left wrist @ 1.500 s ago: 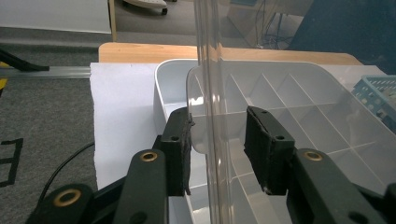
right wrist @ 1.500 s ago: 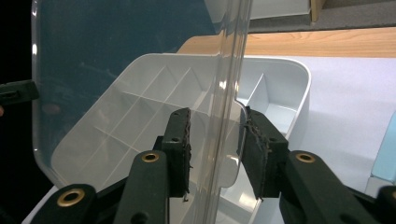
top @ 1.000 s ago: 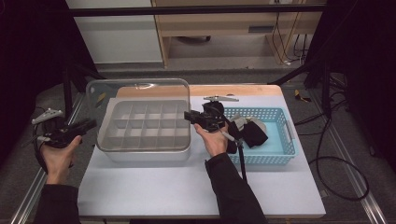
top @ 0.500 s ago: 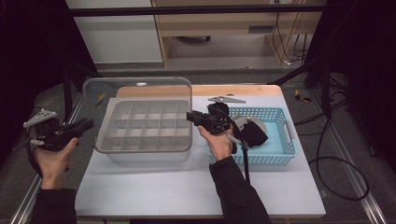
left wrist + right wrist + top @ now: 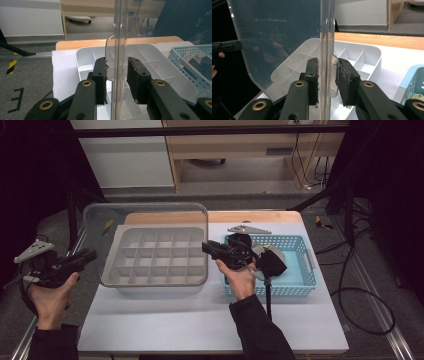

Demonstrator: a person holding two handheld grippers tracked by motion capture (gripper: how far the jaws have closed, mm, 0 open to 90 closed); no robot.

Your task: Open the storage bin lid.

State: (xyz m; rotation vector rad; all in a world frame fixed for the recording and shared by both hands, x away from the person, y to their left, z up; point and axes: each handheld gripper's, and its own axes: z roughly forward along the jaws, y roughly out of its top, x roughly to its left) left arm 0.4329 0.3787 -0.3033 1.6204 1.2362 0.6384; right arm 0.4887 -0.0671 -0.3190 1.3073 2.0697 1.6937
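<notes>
A clear plastic lid [image 5: 145,222] stands tilted above a grey compartment tray [image 5: 155,257], which rests on the white-covered counter [image 5: 200,320]. The left gripper [image 5: 82,258], held in the person's left hand [image 5: 50,290] off the counter's left edge, points toward the lid's left side. In the left gripper view the lid's edge [image 5: 117,50] runs upright between the two black jaws, which stand narrow around it; the left pad lies close against the plastic, while a small gap shows on the other side, so a firm clamp cannot be told. The right gripper [image 5: 210,247], in the person's right hand [image 5: 240,280], reaches the lid's right edge from between the tray and a blue basket [image 5: 300,280]. In the right gripper view the lid's edge [image 5: 325,37] likewise passes between the narrowly set jaws, with the pads close to it on both sides, and whether they press on it cannot be told. The basket sits just beside the tray on the right and holds dark items. A grey three-cornered plate lies on top of each gripper.
</notes>
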